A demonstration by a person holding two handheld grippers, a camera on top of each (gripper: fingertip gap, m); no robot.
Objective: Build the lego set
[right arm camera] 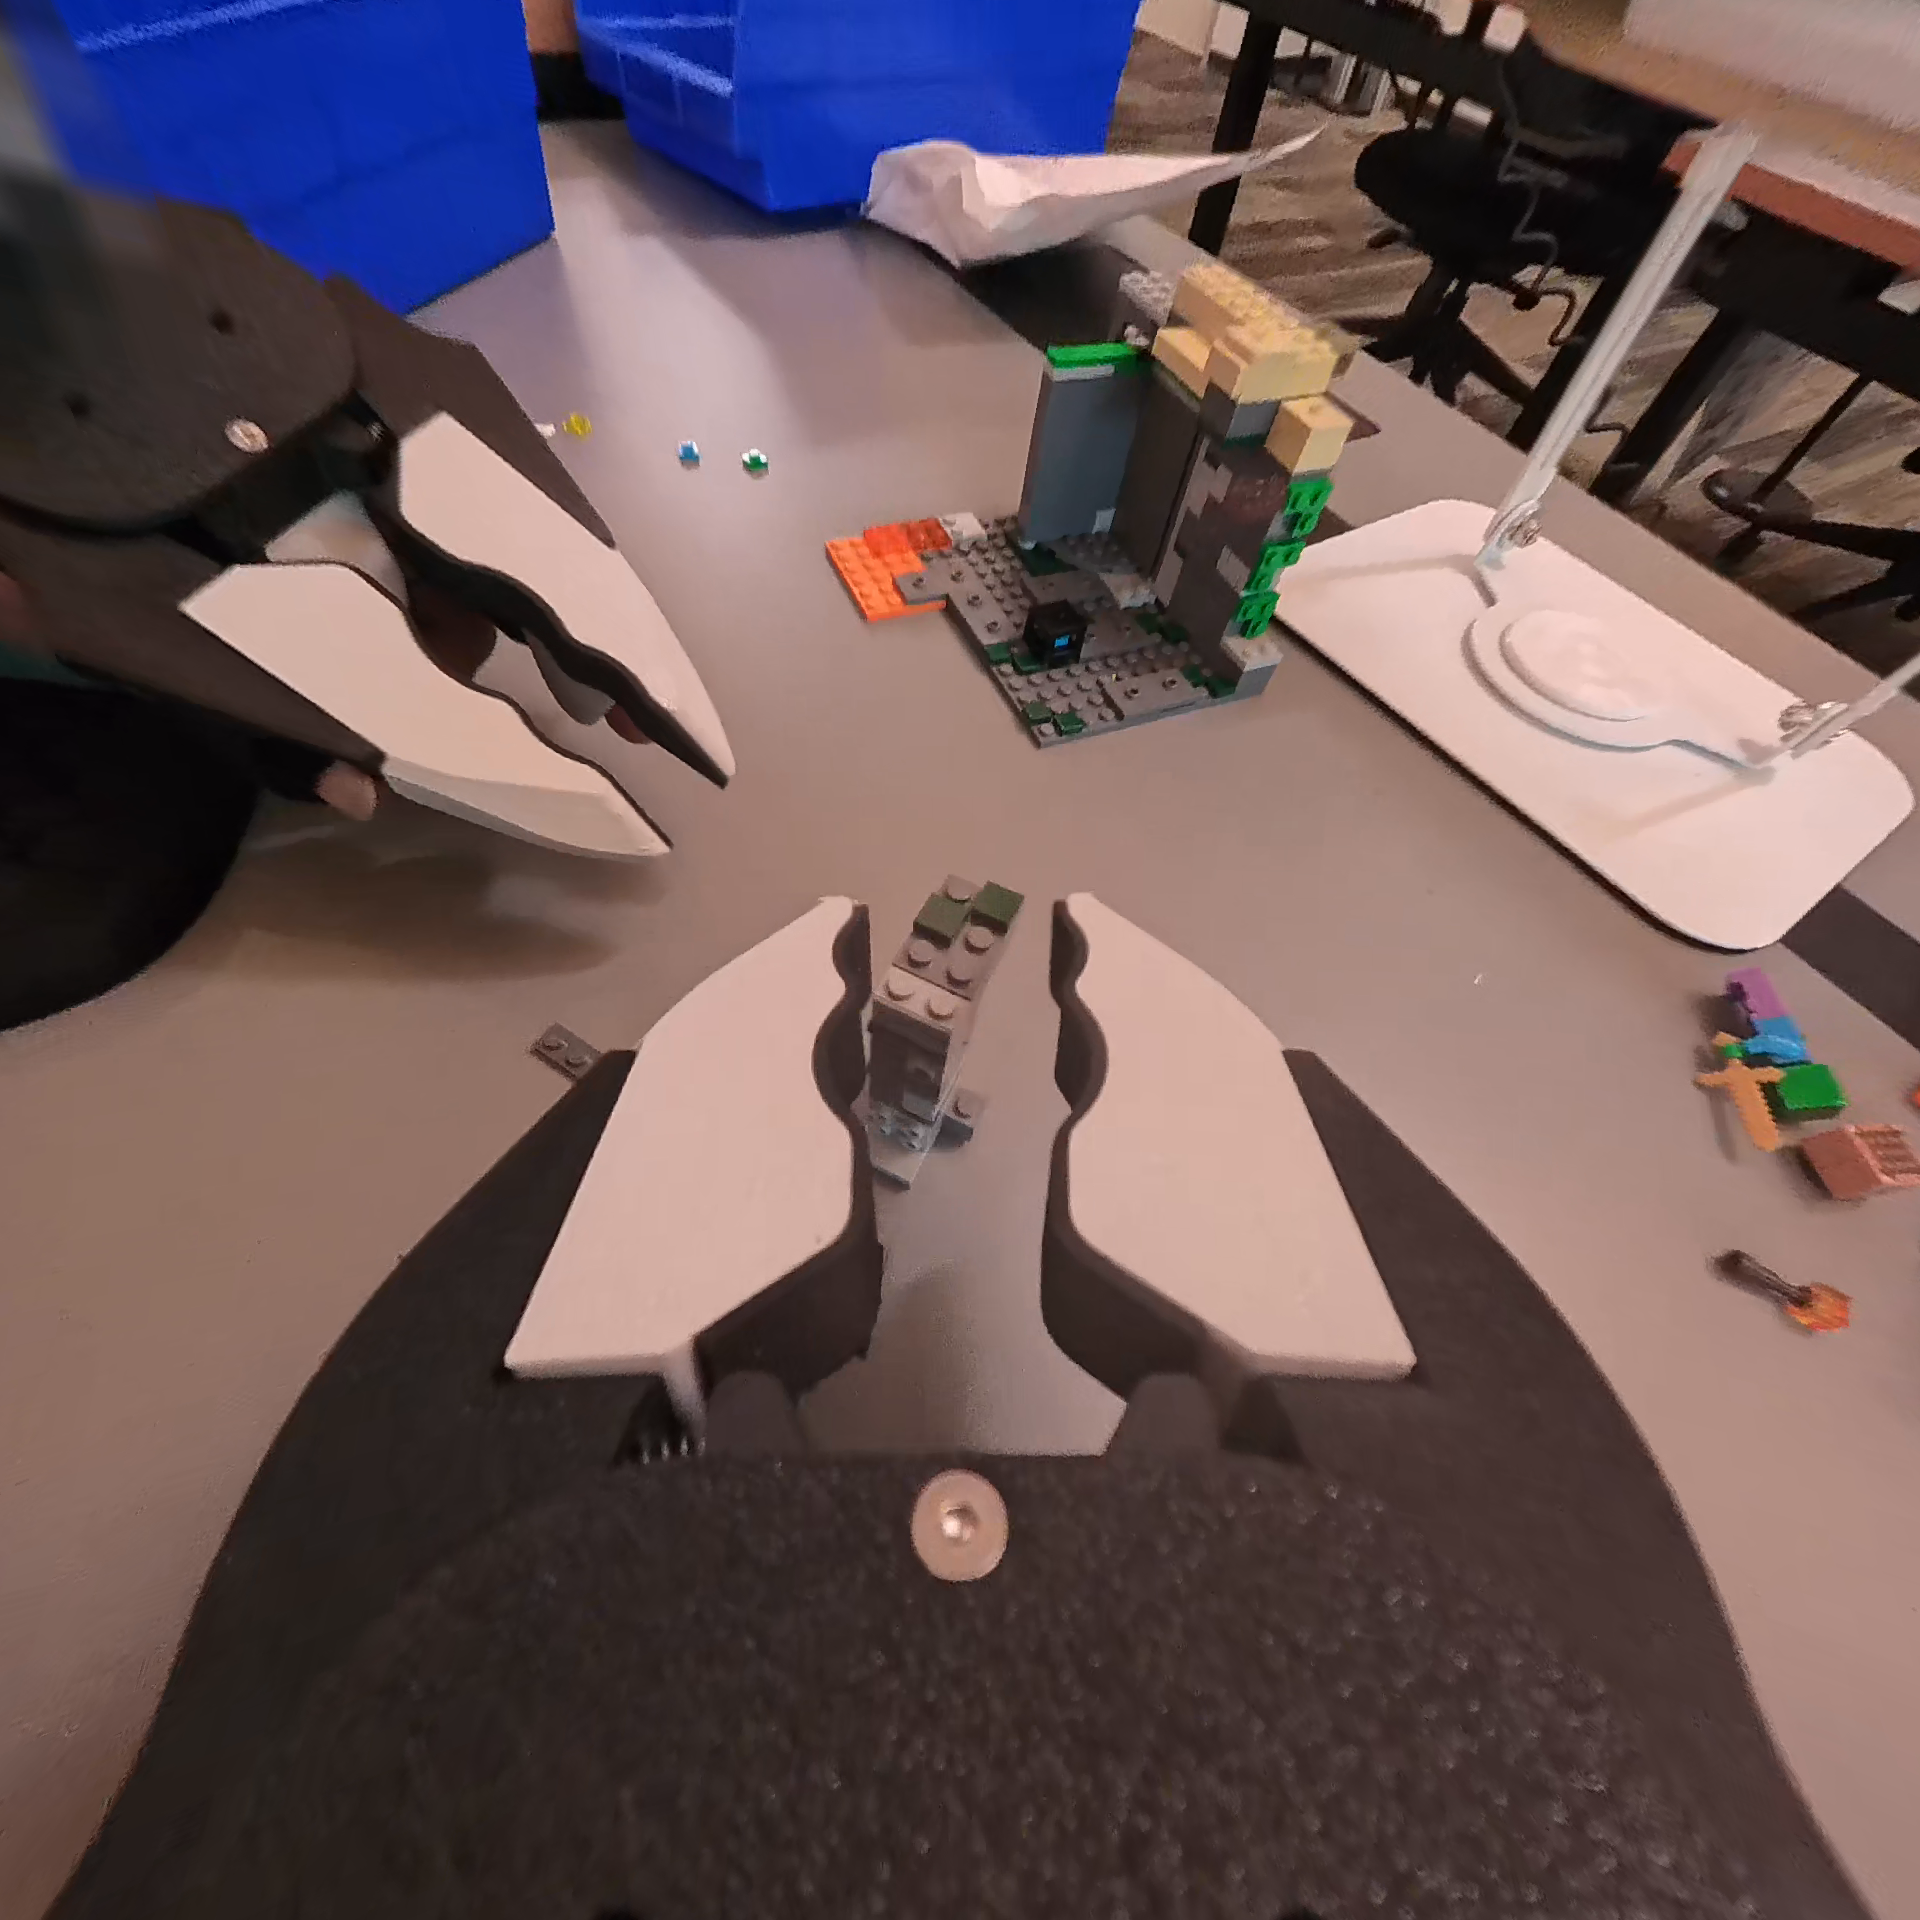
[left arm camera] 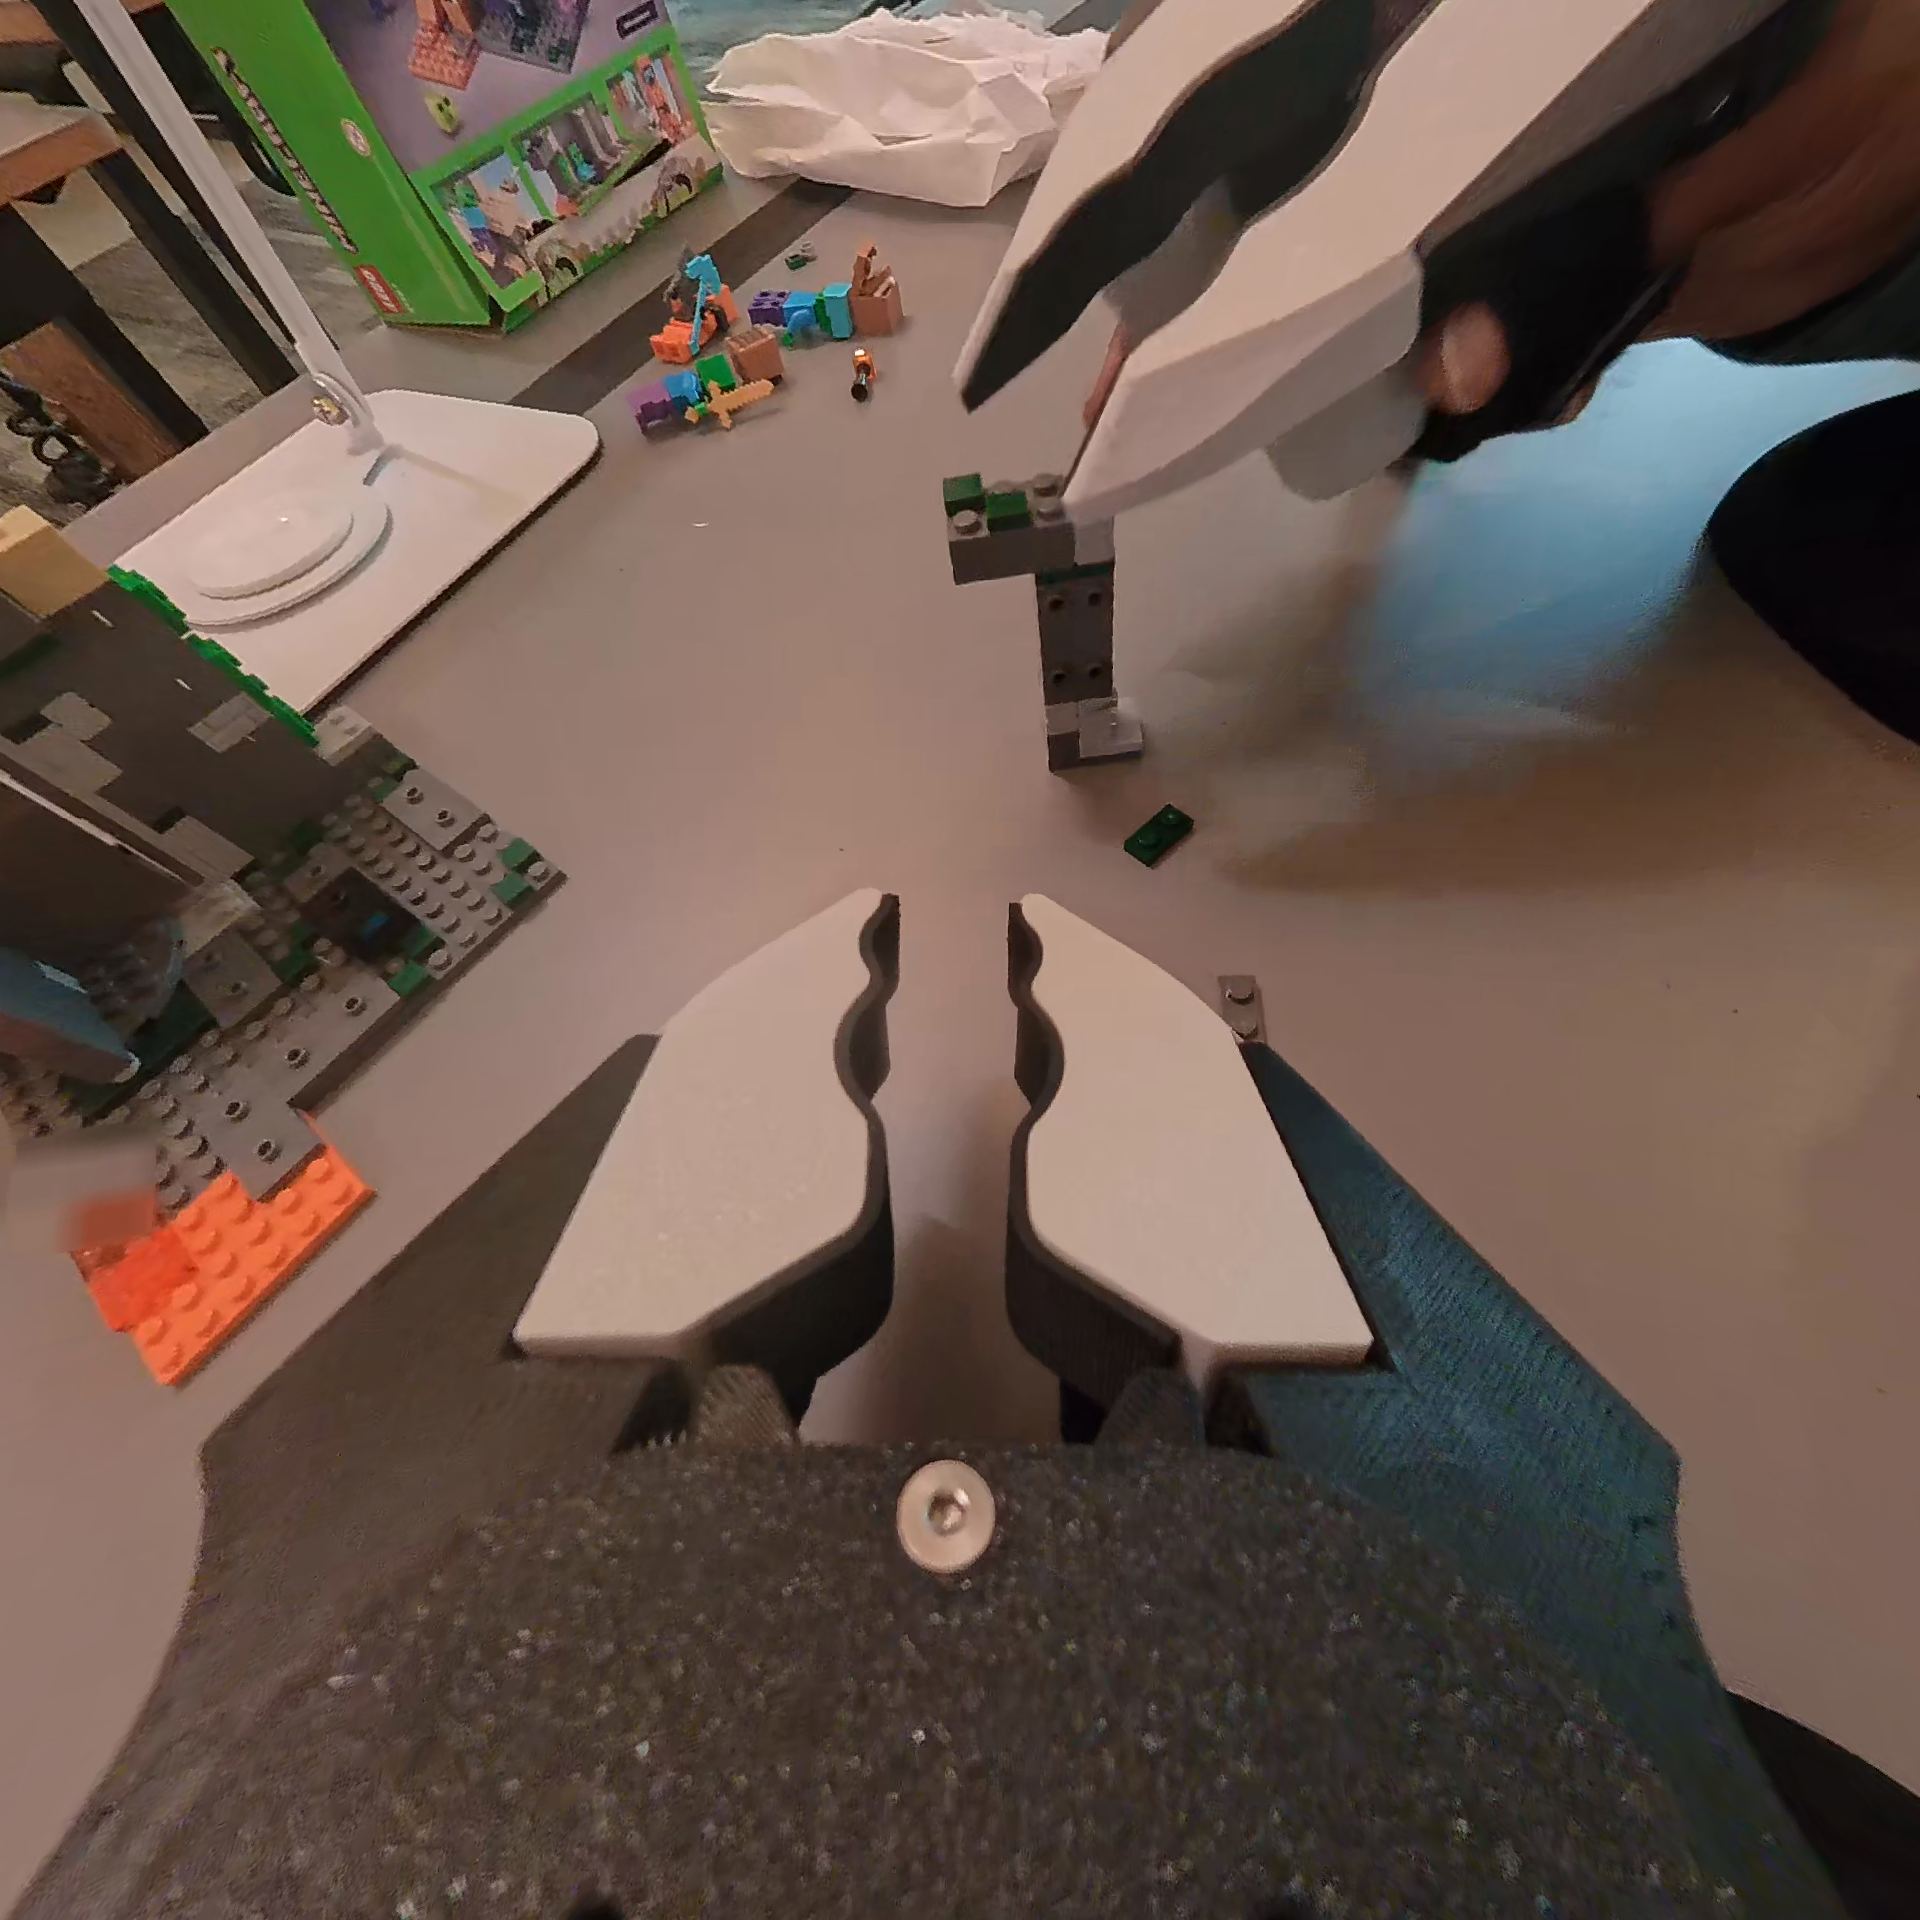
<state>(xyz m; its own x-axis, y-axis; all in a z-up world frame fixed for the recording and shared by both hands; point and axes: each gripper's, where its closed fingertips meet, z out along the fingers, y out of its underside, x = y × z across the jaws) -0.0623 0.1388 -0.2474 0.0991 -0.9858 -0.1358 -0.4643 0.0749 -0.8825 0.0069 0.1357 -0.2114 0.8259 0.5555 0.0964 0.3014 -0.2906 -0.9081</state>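
Observation:
A small grey tower with dark green plates on top [right arm camera: 935,997] stands on the table between my right gripper's [right arm camera: 956,914] fingers. The jaws are open, with a gap on the tower's right side. In the left wrist view the right gripper [left arm camera: 1023,442] comes in from above and one fingertip [left arm camera: 1091,494] rests on the tower's top [left arm camera: 1039,551]. My left gripper [left arm camera: 954,914] is open and empty, low over the table short of the tower. A loose dark green plate [left arm camera: 1158,834] lies near the tower's foot. The large build [right arm camera: 1143,551] stands farther off.
A small grey plate [left arm camera: 1242,1006] lies by the left gripper's right finger. Loose coloured pieces [left arm camera: 758,332], the set's green box [left arm camera: 468,156], crumpled white paper [left arm camera: 904,94] and a white lamp base [left arm camera: 364,488] sit beyond. Blue bins [right arm camera: 312,135] stand at the back. There is about 8 cm between the tips of the two grippers. It is some 6 cm from my left tips to the loose dark green plate [left arm camera: 1158,834]. About 20 cm separates my left fingertips from the large build [right arm camera: 1143,551]. My left wrist view [left arm camera: 134,912] looks at it from another angle.

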